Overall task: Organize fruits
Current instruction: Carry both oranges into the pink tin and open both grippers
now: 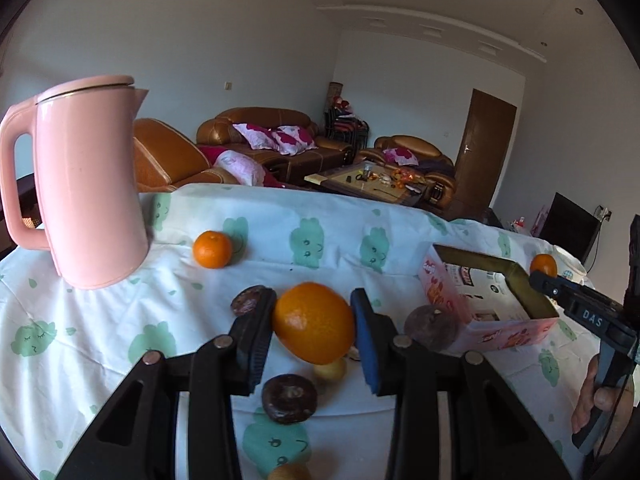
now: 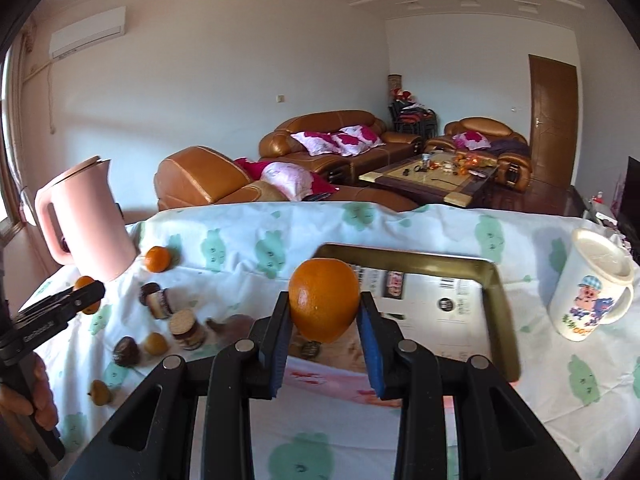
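Note:
My left gripper point(image 1: 313, 302) is shut on a large orange point(image 1: 314, 324), held above the tablecloth. My right gripper point(image 2: 324, 306) is shut on another orange point(image 2: 323, 300), which hangs over the near edge of an open pink box point(image 2: 494, 292) with a gold rim. The left wrist view shows that box point(image 1: 492, 308) to the right, with the right gripper point(image 1: 538, 280) and its orange point(image 1: 543, 266) beside it. A loose orange point(image 1: 212, 249) lies by the pink kettle point(image 1: 88, 184). Dark round fruits point(image 1: 289, 398) and small yellow ones point(image 1: 330, 370) lie below the left gripper.
A white mug point(image 2: 592, 284) with a lid stands right of the box. The kettle point(image 2: 86, 220) stands at the table's far left. Several dark and yellow fruits point(image 2: 186, 328) are scattered left of the box. A person's hand point(image 2: 38, 392) holds the left gripper's handle.

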Demonstrator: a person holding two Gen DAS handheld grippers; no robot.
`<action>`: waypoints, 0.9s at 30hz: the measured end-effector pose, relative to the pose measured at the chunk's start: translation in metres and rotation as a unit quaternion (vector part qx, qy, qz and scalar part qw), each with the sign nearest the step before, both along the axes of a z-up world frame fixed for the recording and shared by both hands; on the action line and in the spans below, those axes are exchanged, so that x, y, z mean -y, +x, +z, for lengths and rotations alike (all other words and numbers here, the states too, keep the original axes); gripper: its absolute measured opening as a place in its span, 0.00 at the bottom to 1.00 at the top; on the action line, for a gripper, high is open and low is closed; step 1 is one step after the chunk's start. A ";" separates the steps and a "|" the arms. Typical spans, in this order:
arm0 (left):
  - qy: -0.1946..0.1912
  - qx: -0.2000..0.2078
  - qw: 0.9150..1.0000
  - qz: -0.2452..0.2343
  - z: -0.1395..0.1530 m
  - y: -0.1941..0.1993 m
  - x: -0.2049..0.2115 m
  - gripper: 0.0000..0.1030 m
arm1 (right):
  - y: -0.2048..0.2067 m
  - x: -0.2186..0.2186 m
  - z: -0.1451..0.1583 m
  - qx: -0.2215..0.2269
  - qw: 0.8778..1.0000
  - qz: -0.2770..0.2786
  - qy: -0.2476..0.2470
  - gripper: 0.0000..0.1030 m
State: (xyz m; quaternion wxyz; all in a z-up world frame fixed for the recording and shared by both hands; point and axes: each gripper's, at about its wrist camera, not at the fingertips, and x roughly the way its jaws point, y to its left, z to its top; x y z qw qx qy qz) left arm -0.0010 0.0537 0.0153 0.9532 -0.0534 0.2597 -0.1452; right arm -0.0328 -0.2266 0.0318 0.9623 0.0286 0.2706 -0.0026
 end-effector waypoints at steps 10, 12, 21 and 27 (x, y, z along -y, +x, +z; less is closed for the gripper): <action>0.026 0.002 0.994 -0.108 0.008 0.007 0.124 0.39 | 0.013 0.060 -0.016 -0.036 0.999 -0.038 0.001 0.34; 0.033 -0.004 0.992 -0.125 0.007 0.009 0.148 0.39 | 0.014 0.065 -0.016 -0.038 0.999 -0.034 0.004 0.34; 0.067 -0.049 0.985 -0.154 -0.012 0.025 0.216 0.39 | 0.027 0.078 -0.030 -0.074 0.997 -0.011 0.030 0.34; 0.079 -0.061 0.984 -0.149 -0.023 0.032 0.222 0.39 | 0.032 0.087 -0.038 -0.092 0.994 -0.015 0.059 0.34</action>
